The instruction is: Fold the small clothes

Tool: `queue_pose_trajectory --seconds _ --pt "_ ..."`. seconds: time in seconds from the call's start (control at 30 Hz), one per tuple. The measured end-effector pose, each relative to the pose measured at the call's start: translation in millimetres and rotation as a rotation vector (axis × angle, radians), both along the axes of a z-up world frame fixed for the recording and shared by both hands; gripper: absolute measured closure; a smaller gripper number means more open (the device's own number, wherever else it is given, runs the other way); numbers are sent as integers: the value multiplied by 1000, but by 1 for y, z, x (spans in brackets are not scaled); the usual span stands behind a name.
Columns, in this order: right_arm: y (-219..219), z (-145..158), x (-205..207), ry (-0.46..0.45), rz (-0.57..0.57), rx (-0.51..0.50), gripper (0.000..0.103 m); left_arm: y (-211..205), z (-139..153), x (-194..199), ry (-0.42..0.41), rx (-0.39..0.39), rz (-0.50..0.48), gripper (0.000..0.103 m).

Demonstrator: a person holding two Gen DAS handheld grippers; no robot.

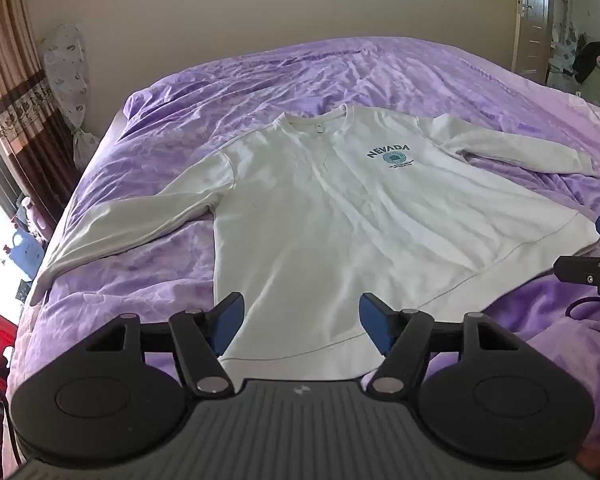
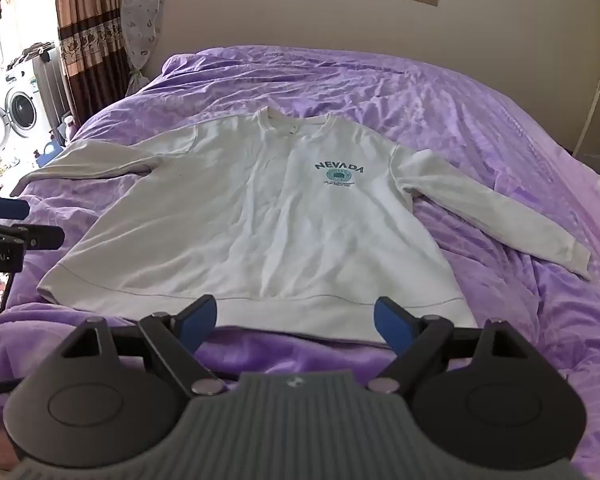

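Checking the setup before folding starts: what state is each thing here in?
Sweatshirt: spread flat on the bed, print side up, both sleeves out, unfolded.
Left gripper: open, over the hem, holding nothing.
Right gripper: open, at the hem, holding nothing.
Purple bedspread: wrinkled.
Door: open.

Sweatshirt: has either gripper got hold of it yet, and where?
No. Both the left gripper and right gripper are open above the hem of the white sweatshirt, which lies flat on the purple bedspread.
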State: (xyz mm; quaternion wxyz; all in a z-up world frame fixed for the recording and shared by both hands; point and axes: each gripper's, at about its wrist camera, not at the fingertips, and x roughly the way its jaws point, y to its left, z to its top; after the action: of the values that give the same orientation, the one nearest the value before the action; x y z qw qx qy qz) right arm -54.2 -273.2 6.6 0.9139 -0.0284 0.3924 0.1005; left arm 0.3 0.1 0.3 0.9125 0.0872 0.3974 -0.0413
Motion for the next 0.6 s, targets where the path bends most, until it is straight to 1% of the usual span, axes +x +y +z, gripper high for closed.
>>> queue_pose_trajectory --seconds 0.27,0.3,0.4,0.6 --pt "1 0 0 2 3 -8 21 2 1 1 -9 -9 -3 25" --pt "1 1 0 3 3 -8 21 -1 -6 -2 -2 -3 -11 25" --pt "1 3 0 2 5 -9 21 -1 -9 -2 -3 -3 -11 25" --pt "1 -5 0 2 6 -11 21 -5 -8 -2 3 4 -13 25"
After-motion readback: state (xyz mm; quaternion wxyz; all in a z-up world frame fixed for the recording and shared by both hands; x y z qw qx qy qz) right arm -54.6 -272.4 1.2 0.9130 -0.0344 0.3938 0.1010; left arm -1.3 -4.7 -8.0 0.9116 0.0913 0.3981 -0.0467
